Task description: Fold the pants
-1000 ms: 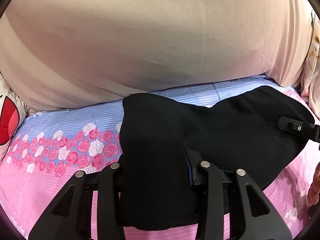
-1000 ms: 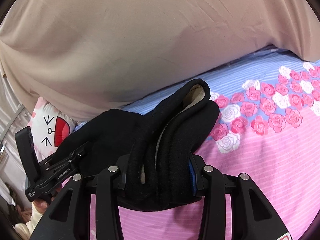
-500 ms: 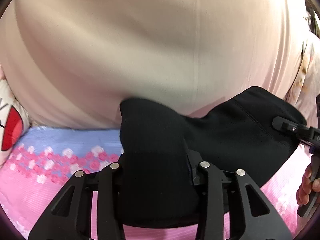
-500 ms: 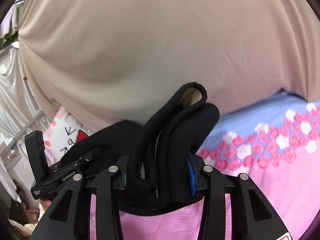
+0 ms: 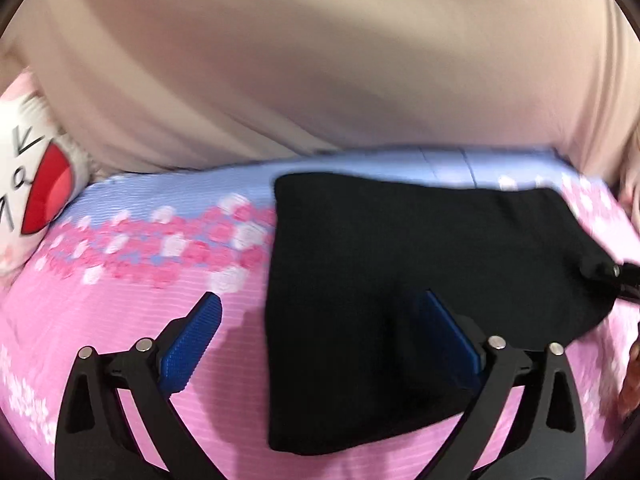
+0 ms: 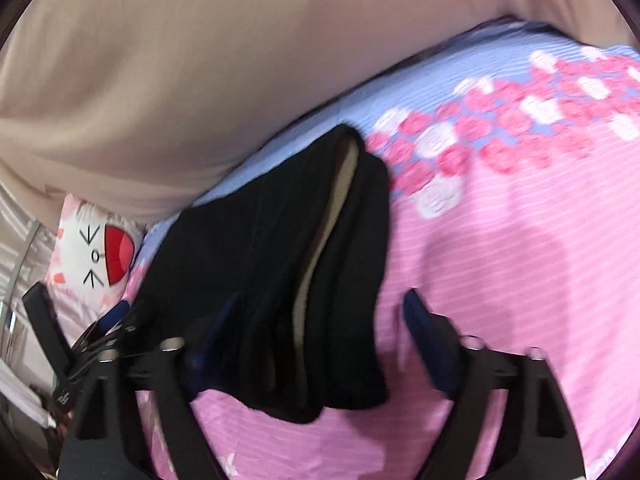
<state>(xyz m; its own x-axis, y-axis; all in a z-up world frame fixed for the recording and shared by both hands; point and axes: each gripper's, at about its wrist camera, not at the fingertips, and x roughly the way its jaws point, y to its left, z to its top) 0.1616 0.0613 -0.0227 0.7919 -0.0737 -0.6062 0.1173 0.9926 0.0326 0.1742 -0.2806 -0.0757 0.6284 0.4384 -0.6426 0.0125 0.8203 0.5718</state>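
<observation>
A: Item one, left gripper (image 5: 320, 324)?
B: Jaws spread wide, having just been opening. Blue ribbed pads (image 5: 192, 344) bare; the left pad stands over pink sheet, the right pad over black cloth. Nothing pinched.

A: Item two, right gripper (image 6: 320, 320)?
B: Likewise wide and just been opening. The near end of the cloth lies between the jaws, close to the left one; that side is blurred, so contact cannot be told. The right jaw is clear of it.

A: Item three, the pants (image 5: 400, 280)?
B: Black, matte, knit-looking. Folded into a thick bundle lying on the bed (image 5: 120, 320). In the right wrist view the stacked layers (image 6: 288, 264) show at one end, with a pale beige lining visible between them. In the left wrist view the top face is smooth and flat, with a straight left edge.

A: Surroundings?
B: Bed sheet pink with fine stripes, a band of pink and white roses (image 6: 500, 128), blue at the far side. Beige cloth (image 5: 320, 60) rises behind. A white cartoon cushion (image 5: 28, 184) with a red mouth sits at far left.
</observation>
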